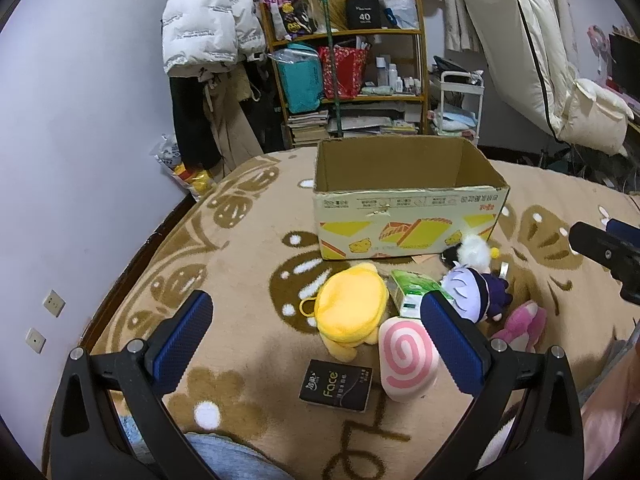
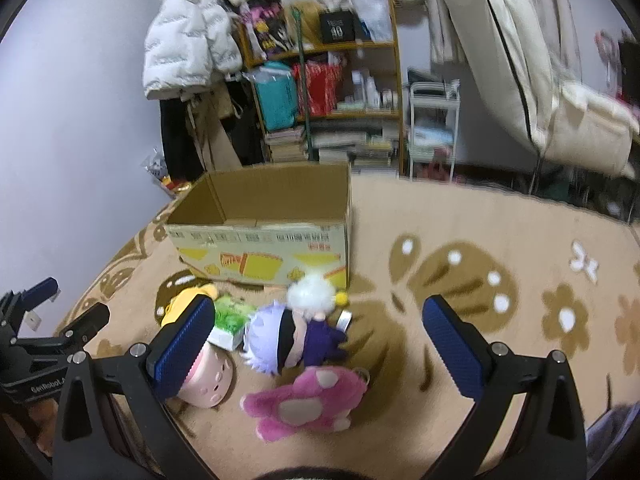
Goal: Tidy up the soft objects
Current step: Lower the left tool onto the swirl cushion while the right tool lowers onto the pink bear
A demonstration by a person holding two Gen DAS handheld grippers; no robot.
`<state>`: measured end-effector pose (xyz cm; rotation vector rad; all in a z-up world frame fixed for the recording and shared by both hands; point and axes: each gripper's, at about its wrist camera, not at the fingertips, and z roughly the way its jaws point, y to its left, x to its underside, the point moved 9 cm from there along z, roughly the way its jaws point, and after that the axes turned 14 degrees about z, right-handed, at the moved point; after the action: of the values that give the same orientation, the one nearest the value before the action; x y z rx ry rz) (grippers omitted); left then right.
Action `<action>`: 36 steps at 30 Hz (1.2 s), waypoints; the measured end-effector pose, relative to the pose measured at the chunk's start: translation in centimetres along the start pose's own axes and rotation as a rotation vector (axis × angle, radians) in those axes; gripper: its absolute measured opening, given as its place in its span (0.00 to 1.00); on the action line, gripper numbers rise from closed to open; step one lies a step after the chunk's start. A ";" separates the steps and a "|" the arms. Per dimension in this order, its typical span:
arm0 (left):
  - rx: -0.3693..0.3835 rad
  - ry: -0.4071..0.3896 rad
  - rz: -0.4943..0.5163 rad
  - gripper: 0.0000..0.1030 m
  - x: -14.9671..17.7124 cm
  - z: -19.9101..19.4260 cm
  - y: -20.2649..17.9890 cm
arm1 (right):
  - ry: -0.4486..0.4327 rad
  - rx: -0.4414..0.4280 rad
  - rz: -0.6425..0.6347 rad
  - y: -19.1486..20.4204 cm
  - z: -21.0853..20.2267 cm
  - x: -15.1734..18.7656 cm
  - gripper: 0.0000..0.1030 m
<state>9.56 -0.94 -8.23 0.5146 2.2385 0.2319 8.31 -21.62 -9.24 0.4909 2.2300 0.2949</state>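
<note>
An open cardboard box (image 1: 404,216) stands on the patterned blanket, also in the right wrist view (image 2: 264,240). In front of it lie a yellow plush (image 1: 352,312), a pink swirl plush (image 1: 406,354), a green tissue pack (image 1: 412,290), a white-haired doll in purple (image 1: 476,292) (image 2: 288,336), a white pompom toy (image 1: 474,252) (image 2: 314,292) and a pink plush bear (image 1: 522,324) (image 2: 308,400). My left gripper (image 1: 316,320) is open above the yellow plush. My right gripper (image 2: 318,324) is open above the doll and holds nothing.
A black tissue pack (image 1: 336,386) lies near the front. A cluttered wooden shelf (image 1: 348,64), hanging coats (image 1: 208,20) and a white cart (image 1: 460,104) stand behind the bed. The blanket (image 2: 500,240) stretches to the right of the box.
</note>
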 end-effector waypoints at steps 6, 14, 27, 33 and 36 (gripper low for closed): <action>0.058 0.048 0.020 1.00 0.0 1.6 -2.0 | 0.055 0.011 0.058 -0.9 1.1 0.3 1.00; 0.119 0.135 0.042 1.00 0.9 4.4 -4.3 | 0.209 0.056 0.137 -2.5 4.1 2.1 1.00; 0.171 0.276 0.114 1.00 3.0 8.0 -7.5 | 0.473 0.118 0.203 -3.7 9.0 6.4 1.00; 0.180 0.314 0.125 1.00 3.8 8.9 -8.0 | 0.542 0.124 0.268 -4.4 10.1 7.9 1.00; 0.178 0.331 0.130 1.00 4.2 9.2 -8.1 | 0.560 0.122 0.293 -4.5 10.4 8.3 1.00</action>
<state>11.71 -6.36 -19.79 0.7653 2.5645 0.1964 10.21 -21.50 -23.14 0.8925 2.7266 0.4988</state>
